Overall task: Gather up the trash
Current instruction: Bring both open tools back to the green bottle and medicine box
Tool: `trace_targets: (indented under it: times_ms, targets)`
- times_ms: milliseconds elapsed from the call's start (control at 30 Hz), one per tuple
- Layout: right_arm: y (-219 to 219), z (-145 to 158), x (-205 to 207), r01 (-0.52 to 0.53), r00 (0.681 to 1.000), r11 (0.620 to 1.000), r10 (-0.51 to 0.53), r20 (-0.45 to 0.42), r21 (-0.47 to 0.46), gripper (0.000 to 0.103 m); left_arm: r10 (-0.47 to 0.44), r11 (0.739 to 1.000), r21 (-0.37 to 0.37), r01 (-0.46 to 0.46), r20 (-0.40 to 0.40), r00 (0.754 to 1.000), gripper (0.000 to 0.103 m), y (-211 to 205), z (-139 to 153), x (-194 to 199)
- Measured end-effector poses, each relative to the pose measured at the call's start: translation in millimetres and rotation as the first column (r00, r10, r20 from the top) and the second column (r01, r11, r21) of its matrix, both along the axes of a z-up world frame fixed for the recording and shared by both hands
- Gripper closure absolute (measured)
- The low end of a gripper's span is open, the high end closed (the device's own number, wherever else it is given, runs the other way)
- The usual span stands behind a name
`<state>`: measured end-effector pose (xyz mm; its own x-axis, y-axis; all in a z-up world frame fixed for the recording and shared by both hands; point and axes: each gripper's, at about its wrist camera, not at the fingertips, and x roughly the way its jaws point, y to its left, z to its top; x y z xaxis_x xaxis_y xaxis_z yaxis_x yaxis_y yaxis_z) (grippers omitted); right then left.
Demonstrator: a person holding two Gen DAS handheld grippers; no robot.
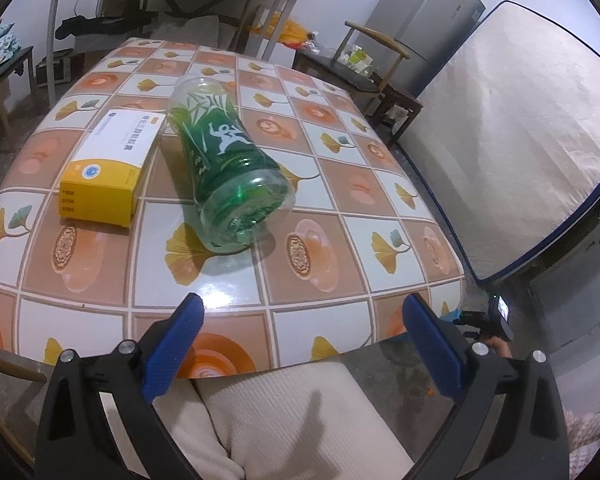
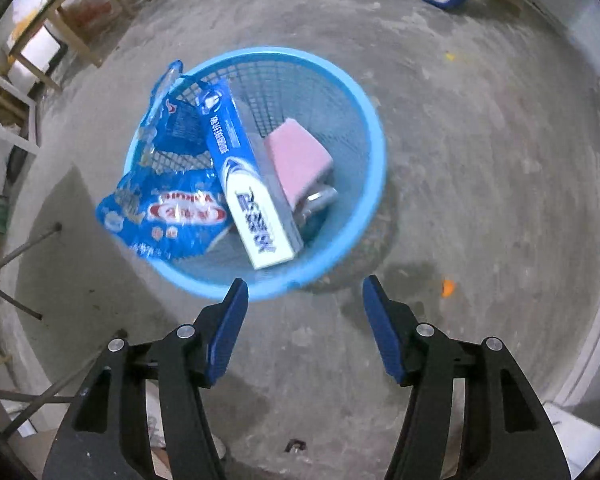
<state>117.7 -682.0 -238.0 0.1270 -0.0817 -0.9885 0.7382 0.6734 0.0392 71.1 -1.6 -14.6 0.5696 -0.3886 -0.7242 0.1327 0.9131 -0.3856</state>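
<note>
Right gripper (image 2: 304, 292) hangs released and empty over the blue basket (image 2: 374, 148), toothpaste box (image 2: 252, 184) and wrapper (image 2: 168, 208) inside.

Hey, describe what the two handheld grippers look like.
Both match: the left gripper and right gripper each have two flat blue textured fingers on black angular linkage arms, joined by round silver pivot bolts. No cables or sleeves show.

Patterned table (image 1: 340, 184), grey fridge (image 1: 424, 20), mattress (image 1: 512, 128) (leaning upright), wooden chair (image 1: 364, 68), concrete floor (image 2: 480, 160)
</note>
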Motion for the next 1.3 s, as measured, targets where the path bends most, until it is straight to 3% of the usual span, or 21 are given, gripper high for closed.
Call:
trace_targets:
  times_ms: [100, 233, 300, 400, 500, 533, 633, 733, 800, 967, 1100, 1300]
  targets:
    - [22.3, 30.0, -16.0, -0.008, 0.998, 1.0, 0.006, 0.063, 0.023, 0.046, -0.002, 1.0, 0.003, 0.002, 0.011, 1.0, 0.006, -0.3, 0.1, -3.2]
    - [55.1, 83.1, -20.9, -0.11, 0.979, 0.993, 0.102, 0.178, 0.037, 0.04, 0.021, 1.0, 0.016, -0.021, 0.016, 1.0, 0.006, 3.8, 0.0, -5.4]
    - [81.8, 106.9, -9.2, -0.184, 0.956, 0.982, 0.171, 0.239, 0.035, 0.036, 0.044, 0.999, 0.024, -0.045, 0.04, 0.998, 0.006, 10.4, 4.1, -7.9]
    - [133.1, 150.6, 15.6, -0.331, 0.89, 0.943, 0.302, 0.341, 0.028, 0.033, 0.088, 0.995, 0.042, -0.091, 0.079, 0.993, 0.006, 23.5, 11.1, -12.8]
    - [191.3, 196.9, 37.7, -0.477, 0.785, 0.879, 0.43, 0.445, -0.006, 0.029, 0.137, 0.988, 0.06, -0.145, 0.119, 0.983, 0.006, 40.4, 19.1, -15.8]
    - [218.1, 216.3, 46.2, -0.539, 0.727, 0.842, 0.478, 0.492, -0.022, 0.027, 0.155, 0.984, 0.068, -0.165, 0.134, 0.979, 0.006, 46.8, 22.2, -16.0]
    - [275.2, 249.8, 61.2, -0.659, 0.603, 0.752, 0.555, 0.573, -0.034, 0.023, 0.208, 0.968, 0.107, -0.228, 0.175, 0.962, 0.006, 64.4, 30.0, -10.7]
    - [341.9, 261.8, 87.2, -0.791, 0.481, 0.612, 0.615, 0.626, 0.006, 0.022, 0.253, 0.945, 0.167, -0.283, 0.18, 0.951, 0.006, 78.3, 30.8, 3.7]
    - [387.0, 264.7, 106.6, -0.848, 0.421, 0.53, 0.654, 0.628, 0.017, 0.022, 0.272, 0.934, 0.195, -0.3, 0.159, 0.949, 0.006, 86.9, 26.4, 16.4]
    - [470.1, 266.0, 153.4, -0.906, 0.357, 0.422, 0.719, 0.596, 0.034, 0.022, 0.291, 0.918, 0.245, -0.311, 0.113, 0.95, 0.006, 104.0, 10.6, 53.7]
    - [525.1, 259.2, 194.9, -0.931, 0.335, 0.359, 0.769, 0.544, 0.066, 0.022, 0.259, 0.907, 0.32, -0.273, 0.087, 0.962, 0.006, 106.1, -3.6, 82.9]
    - [574.5, 241.1, 229.5, -0.938, 0.34, 0.332, 0.823, 0.455, 0.101, 0.022, 0.228, 0.911, 0.346, -0.224, 0.03, 0.973, 0.006, 106.7, -24.3, 106.7]
